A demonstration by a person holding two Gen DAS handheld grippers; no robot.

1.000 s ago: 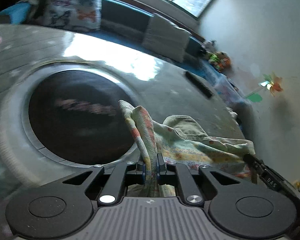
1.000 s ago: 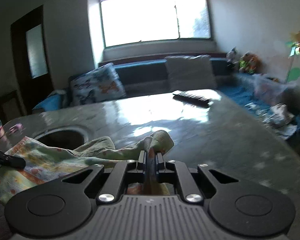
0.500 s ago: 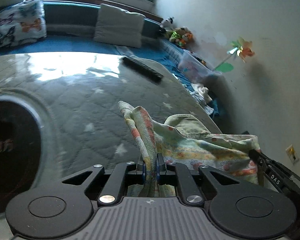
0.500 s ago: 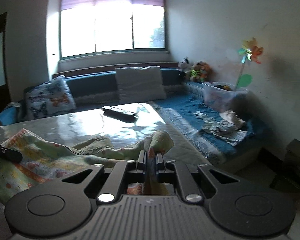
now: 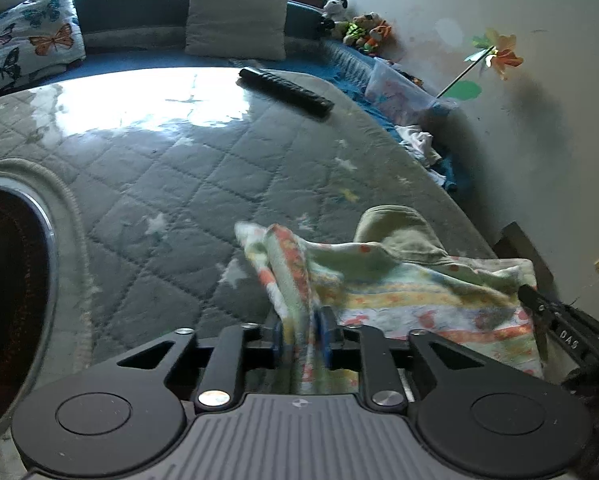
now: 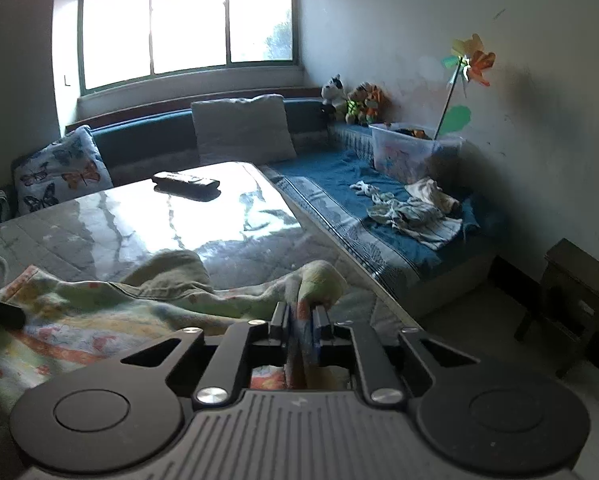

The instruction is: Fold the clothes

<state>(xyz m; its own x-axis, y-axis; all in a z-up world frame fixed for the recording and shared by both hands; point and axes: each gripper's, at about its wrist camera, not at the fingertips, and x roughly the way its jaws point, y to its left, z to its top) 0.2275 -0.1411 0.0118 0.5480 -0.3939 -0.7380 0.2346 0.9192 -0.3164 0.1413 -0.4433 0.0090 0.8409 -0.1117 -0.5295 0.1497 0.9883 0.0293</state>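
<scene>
A small pale green garment with an orange and yellow print (image 5: 411, 292) hangs stretched between my two grippers above the quilted grey table (image 5: 171, 176). My left gripper (image 5: 301, 334) is shut on one bunched edge of it. In the right wrist view the same garment (image 6: 99, 312) spreads to the left, and my right gripper (image 6: 301, 320) is shut on its other edge. The right gripper's black fingers (image 5: 539, 320) show at the right edge of the left wrist view. An olive lining (image 5: 395, 228) pokes up from the middle.
A black remote (image 5: 285, 91) lies near the table's far edge. A dark round inset (image 5: 7, 288) fills the table's left. Beyond are a blue sofa (image 6: 339, 168) with cushions, loose clothes (image 6: 411, 212), a clear bin (image 6: 407, 152), plush toys and a pinwheel (image 6: 469, 64).
Both grippers have swung rightward with the garment, away from the round inset toward the table's right edge. The garment now sits lower and spreads wider between them. Both grips are unchanged.
</scene>
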